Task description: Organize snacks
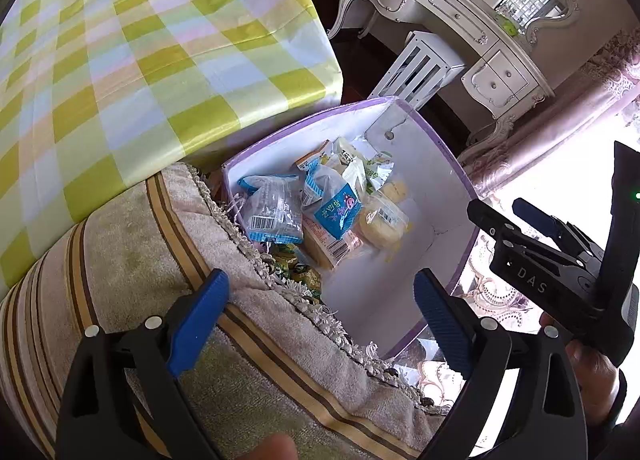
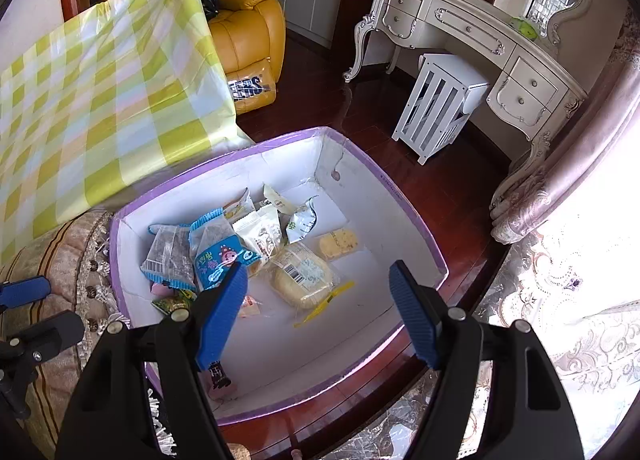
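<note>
A white box with a purple rim [image 2: 380,176] stands on the dark wood floor and holds several snack packets. Among them are a blue cartoon packet [image 2: 220,260], a clear packet of yellow cake [image 2: 302,276] and a clear blue-edged packet [image 2: 168,256]. My right gripper [image 2: 318,266] hangs open over the box with nothing between its blue pads. My left gripper [image 1: 320,274] is open and empty too, above the striped cushion [image 1: 160,260] at the box's [image 1: 440,148] left edge. The right gripper [image 1: 500,210] shows at the right of the left wrist view, held by a hand [image 1: 592,364].
A table with a green and yellow checked cloth [image 2: 100,100] stands left of the box. Behind are a yellow armchair [image 2: 240,0], a white dressing table [image 2: 460,28] and a white slatted stool [image 2: 440,108]. A lace curtain [image 2: 560,300] hangs at the right.
</note>
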A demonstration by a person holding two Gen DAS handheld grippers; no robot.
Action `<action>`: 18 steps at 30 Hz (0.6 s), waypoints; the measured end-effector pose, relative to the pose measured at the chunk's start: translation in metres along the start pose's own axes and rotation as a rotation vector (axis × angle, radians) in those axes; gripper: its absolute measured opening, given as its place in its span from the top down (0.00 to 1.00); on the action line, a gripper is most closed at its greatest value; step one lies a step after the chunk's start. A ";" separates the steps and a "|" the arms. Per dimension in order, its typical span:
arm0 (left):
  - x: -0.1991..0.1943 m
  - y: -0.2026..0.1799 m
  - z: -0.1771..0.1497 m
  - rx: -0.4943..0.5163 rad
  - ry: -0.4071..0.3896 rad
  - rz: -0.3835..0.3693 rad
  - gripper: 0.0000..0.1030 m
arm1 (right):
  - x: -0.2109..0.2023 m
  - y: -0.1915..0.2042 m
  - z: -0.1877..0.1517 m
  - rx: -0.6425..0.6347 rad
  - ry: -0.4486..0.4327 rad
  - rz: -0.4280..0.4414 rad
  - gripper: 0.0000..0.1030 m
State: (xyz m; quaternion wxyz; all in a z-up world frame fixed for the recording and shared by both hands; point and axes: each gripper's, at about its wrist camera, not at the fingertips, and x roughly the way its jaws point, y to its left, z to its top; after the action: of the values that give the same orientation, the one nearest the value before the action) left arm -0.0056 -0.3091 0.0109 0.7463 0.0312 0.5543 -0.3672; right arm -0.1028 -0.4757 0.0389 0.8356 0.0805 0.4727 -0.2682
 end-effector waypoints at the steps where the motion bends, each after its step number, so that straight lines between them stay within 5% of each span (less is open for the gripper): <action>1: 0.000 0.001 0.000 -0.003 0.001 -0.006 0.11 | -0.002 0.000 -0.002 -0.001 0.000 0.001 0.29; 18: 0.002 0.002 0.001 -0.008 0.010 -0.040 0.05 | 0.001 -0.001 -0.003 0.008 0.008 0.003 0.29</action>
State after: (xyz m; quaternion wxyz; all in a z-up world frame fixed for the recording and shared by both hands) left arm -0.0037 -0.3092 0.0085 0.7362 0.0192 0.5599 -0.3796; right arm -0.1055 -0.4761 0.0361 0.8337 0.0858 0.4750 -0.2684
